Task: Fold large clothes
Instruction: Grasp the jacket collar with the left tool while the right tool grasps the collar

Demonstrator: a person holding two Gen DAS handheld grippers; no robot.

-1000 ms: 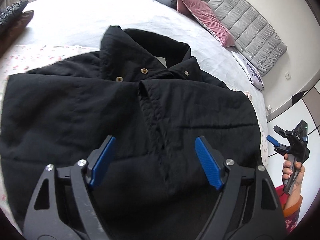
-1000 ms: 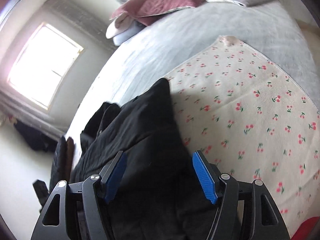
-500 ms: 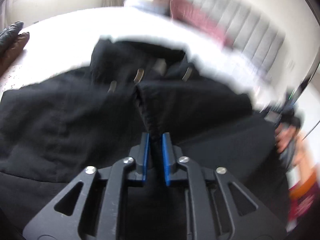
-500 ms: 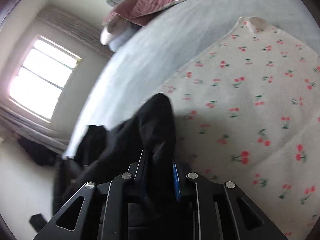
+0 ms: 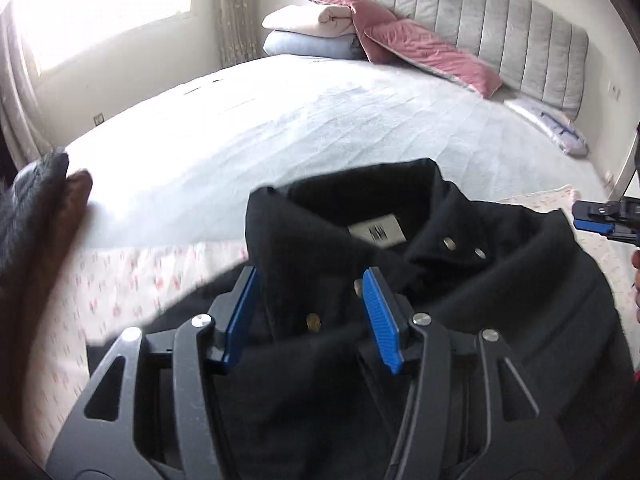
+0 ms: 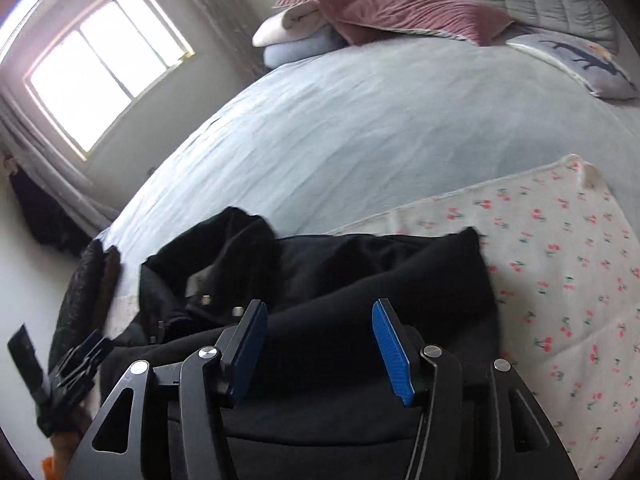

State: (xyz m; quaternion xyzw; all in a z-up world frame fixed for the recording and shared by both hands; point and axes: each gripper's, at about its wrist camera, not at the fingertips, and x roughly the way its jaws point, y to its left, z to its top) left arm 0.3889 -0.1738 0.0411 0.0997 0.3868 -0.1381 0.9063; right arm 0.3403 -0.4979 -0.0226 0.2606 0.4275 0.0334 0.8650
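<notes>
Daylight from the window (image 6: 108,68) blows out to glare, fisheye edges bend and darken, slight motion blur throughout.

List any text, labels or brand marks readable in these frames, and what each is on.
No text can be read.
Neck label inside the collar of the black jacket: dark marks, too blurred to read.
The same label in the right wrist view: too small to read.

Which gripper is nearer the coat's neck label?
Left. The left gripper hovers at the collar just below the label; the right gripper sits over the coat's far side, away from it.
</notes>
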